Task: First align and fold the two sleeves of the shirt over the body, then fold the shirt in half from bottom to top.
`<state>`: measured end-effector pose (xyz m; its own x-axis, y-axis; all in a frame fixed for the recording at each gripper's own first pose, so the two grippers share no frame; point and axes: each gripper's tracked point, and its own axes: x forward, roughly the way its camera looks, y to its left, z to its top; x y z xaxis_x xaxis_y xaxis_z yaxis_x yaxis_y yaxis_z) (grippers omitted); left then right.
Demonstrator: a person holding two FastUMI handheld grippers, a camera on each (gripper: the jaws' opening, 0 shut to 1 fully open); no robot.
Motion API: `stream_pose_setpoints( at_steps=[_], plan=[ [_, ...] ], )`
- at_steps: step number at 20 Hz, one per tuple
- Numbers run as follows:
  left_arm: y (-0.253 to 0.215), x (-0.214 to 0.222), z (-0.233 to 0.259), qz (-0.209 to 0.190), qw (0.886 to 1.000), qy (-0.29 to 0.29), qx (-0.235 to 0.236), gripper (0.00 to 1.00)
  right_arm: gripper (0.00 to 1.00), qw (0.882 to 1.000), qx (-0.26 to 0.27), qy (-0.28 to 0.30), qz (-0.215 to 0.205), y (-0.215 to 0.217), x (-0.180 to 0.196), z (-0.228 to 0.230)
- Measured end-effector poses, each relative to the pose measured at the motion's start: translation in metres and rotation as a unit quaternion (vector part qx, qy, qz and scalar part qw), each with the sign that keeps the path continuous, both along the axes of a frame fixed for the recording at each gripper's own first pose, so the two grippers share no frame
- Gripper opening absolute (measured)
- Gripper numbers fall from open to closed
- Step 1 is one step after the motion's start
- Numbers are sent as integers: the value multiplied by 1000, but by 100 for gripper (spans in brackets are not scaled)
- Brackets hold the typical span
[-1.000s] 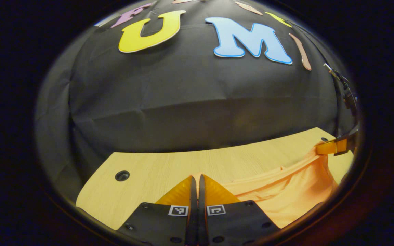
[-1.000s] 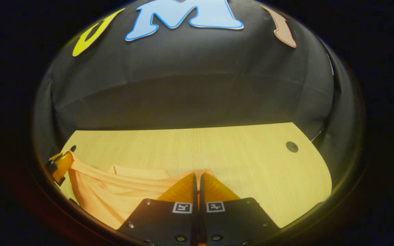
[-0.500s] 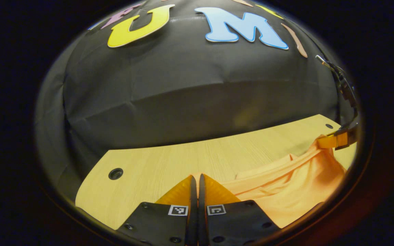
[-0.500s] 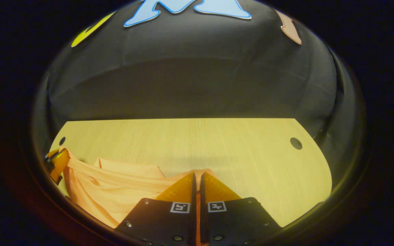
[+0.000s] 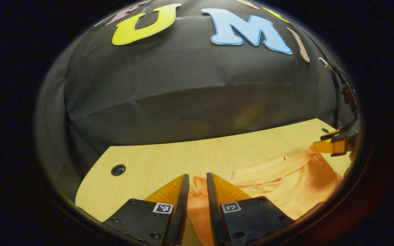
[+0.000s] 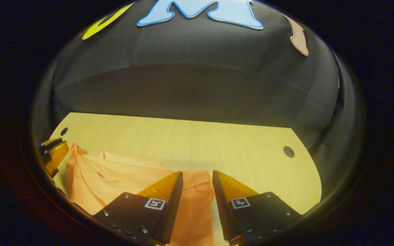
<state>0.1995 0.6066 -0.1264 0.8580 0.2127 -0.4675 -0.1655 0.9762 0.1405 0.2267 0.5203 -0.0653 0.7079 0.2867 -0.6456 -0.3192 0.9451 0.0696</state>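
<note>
An orange shirt (image 5: 286, 177) lies in soft folds on the wooden table (image 5: 156, 160). In the left gripper view its near corner sits bunched between the parted fingers of my left gripper (image 5: 197, 177), which is open and pinches nothing. My right gripper (image 5: 333, 145) hovers at the shirt's far corner on the right. In the right gripper view the shirt (image 6: 115, 174) spreads to the left and runs under the gap of my right gripper (image 6: 197, 174), also open. My left gripper (image 6: 55, 153) stands at the shirt's far left corner.
The table top (image 6: 200, 136) ends at the black cloth wall behind. It has round cable holes: one near the left corner (image 5: 118, 169) and one near the right corner (image 6: 288, 151). Bare wood stretches beyond the shirt toward the back edge.
Both grippers were shut on the shirt's edge and held it stretched above the table. Now both have opened, and the released edge lies slack on the cloth and table.
</note>
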Motion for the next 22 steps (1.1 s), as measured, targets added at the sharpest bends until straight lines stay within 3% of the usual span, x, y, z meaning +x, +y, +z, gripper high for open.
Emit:
stream_pose_setpoints(
  at_steps=[2,3,6,8,10,13,18,22],
  plan=[
    [-6,-7,10,1,1000,-3,-11,65,65,1000,0,-15,6,-4,-5,14],
    [-8,-12,18,0,1000,-10,-13,72,66,1000,2,-21,9,-5,-8,22],
    [-18,-30,49,2,999,-33,-10,77,83,999,20,-38,14,-10,-24,48],
    [-26,-40,70,2,999,-48,-7,83,84,998,32,-54,14,-16,-40,69],
    [-34,-54,89,4,998,-59,-4,84,84,997,38,-70,15,-25,-52,88],
    [-49,-75,123,10,997,-82,-7,85,93,994,49,-98,17,-38,-70,115],
    [-76,-121,176,27,992,-122,2,82,95,985,65,-160,16,-69,-111,168],
    [-102,-154,203,33,989,-140,13,86,94,976,67,-206,17,-102,-144,204]
  ],
)
